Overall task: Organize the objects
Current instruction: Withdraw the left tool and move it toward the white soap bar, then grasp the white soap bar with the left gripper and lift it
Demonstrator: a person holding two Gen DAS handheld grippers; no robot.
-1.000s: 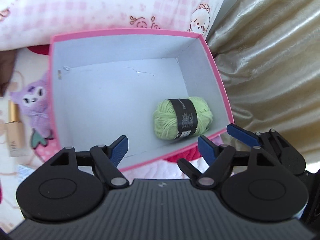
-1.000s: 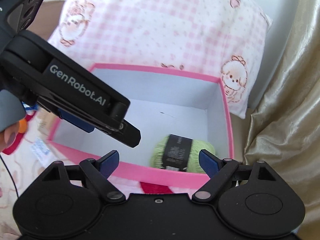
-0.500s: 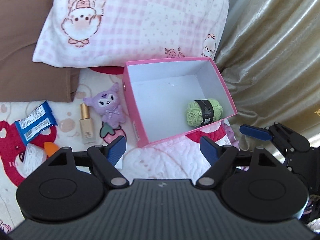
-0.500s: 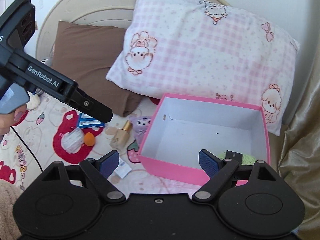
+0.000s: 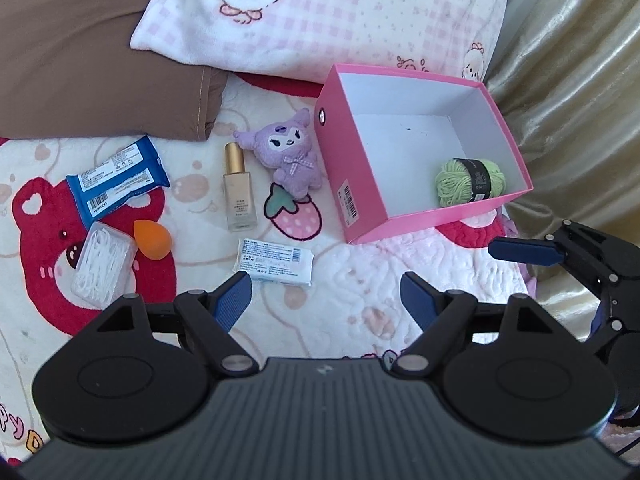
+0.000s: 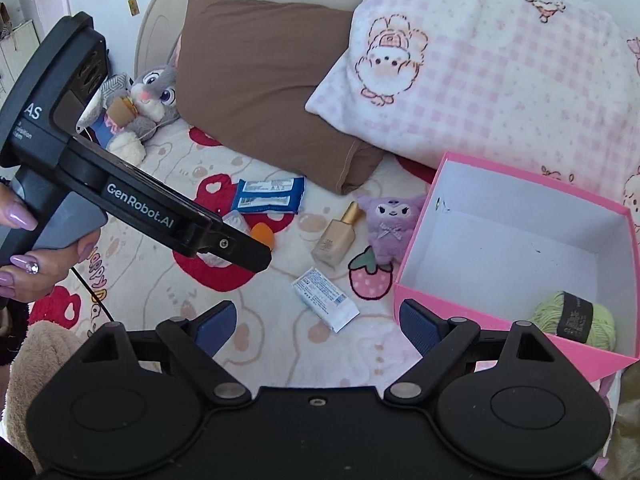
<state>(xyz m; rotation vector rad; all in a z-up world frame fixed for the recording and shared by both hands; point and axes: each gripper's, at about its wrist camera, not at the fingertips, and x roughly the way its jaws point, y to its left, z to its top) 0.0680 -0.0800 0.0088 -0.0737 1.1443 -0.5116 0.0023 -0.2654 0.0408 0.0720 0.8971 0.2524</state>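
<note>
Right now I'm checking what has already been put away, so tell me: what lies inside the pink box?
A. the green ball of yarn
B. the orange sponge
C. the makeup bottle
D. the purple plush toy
A: only the green ball of yarn lies inside the pink box; the other things lie on the blanket outside it.
</note>
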